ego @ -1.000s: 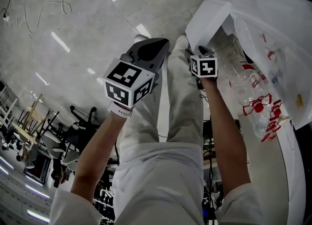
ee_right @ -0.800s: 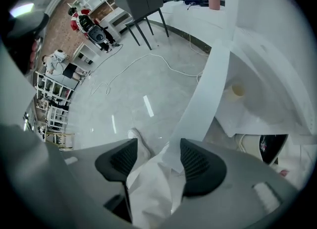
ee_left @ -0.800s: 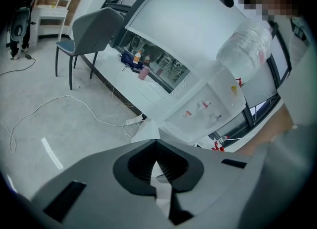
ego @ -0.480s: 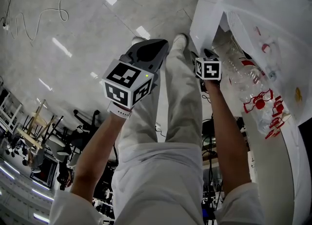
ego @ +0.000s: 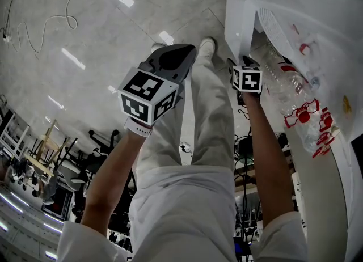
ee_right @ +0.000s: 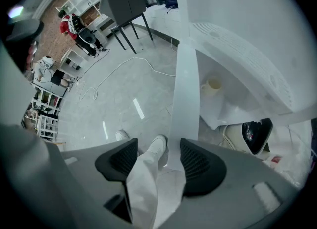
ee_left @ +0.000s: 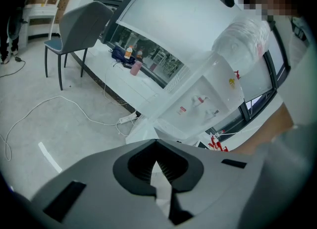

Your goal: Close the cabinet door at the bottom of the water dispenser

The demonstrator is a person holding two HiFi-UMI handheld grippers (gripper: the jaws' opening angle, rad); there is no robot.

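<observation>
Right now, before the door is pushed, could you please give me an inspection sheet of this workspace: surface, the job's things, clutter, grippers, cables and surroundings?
Surface: polished grey floor with lamp reflections.
Job's things: white water dispenser; its bottom cabinet door stands open.
Clutter: a pale cup inside the cabinet, as far as I can tell.
Grippers: left gripper has its jaws together and is empty. The right gripper has its jaws apart; the door's edge shows between them, but contact cannot be told.
Cables: a loose white cable runs on the floor to a power strip.
Surroundings: a grey chair; the person's white trousers.
</observation>
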